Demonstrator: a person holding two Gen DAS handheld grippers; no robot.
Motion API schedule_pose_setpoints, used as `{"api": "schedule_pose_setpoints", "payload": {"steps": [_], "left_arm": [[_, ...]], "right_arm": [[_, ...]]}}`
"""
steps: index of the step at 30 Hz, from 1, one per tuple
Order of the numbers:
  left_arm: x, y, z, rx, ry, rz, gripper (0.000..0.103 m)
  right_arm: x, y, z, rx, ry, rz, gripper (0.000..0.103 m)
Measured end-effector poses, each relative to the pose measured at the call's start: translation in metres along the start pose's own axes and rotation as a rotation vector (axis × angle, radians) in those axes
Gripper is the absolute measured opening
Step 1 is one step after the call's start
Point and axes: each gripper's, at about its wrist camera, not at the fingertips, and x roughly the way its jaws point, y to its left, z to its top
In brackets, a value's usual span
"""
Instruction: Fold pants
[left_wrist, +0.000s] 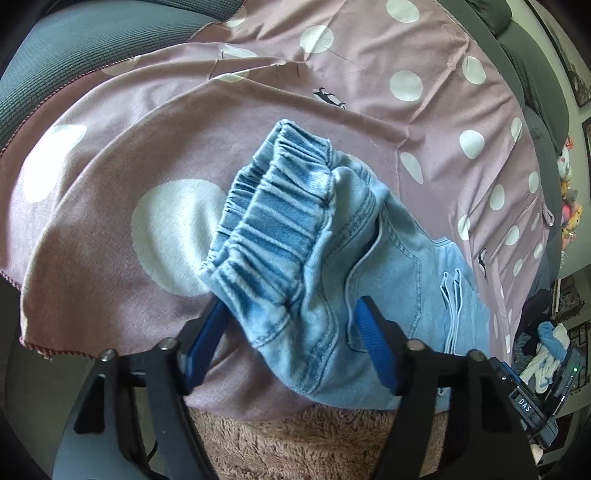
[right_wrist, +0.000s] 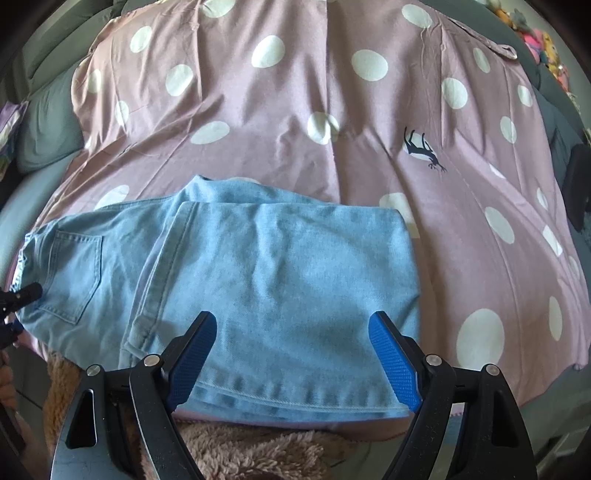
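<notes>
A: Light-blue pants (right_wrist: 258, 280) lie partly folded on a dotted pink sheet (right_wrist: 332, 110), the waistband (left_wrist: 273, 221) bunched up at the left end. What could go wrong here?

B: The left gripper (left_wrist: 291, 321) straddles the waist corner, fingers (left_wrist: 373, 343) spread on either side of the denim and not yet pinching. If they close on one layer only, the fold would likely drag apart.

A: And the right gripper (right_wrist: 291, 354)?

B: Angled down over the hem (right_wrist: 295, 398), fingers (right_wrist: 395, 362) released wide, gripping nothing. It holds nothing flat, so a pull from the left could slide the whole stack across the sheet.

A: The left hand's pose?

B: Tilted steeply down, low over the cloth.
</notes>
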Motion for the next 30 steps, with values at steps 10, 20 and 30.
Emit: {"api": "schedule_pose_setpoints", "payload": {"steps": [10,20,30], "left_arm": [[0.001,0.000,0.000,-0.043,0.018,-0.060,0.036],[-0.028,-0.043,0.004,0.057,-0.044,-0.089,0.022],[-0.042,-0.152,0.004,0.356,-0.066,-0.189,0.020]], "right_arm": [[0.004,-0.009,-0.004,0.028,0.007,0.011,0.084],[-0.002,-0.019,-0.007,0.045,-0.008,0.013,0.084],[-0.011,-0.037,-0.008,0.095,-0.041,0.006,0.084]]}}
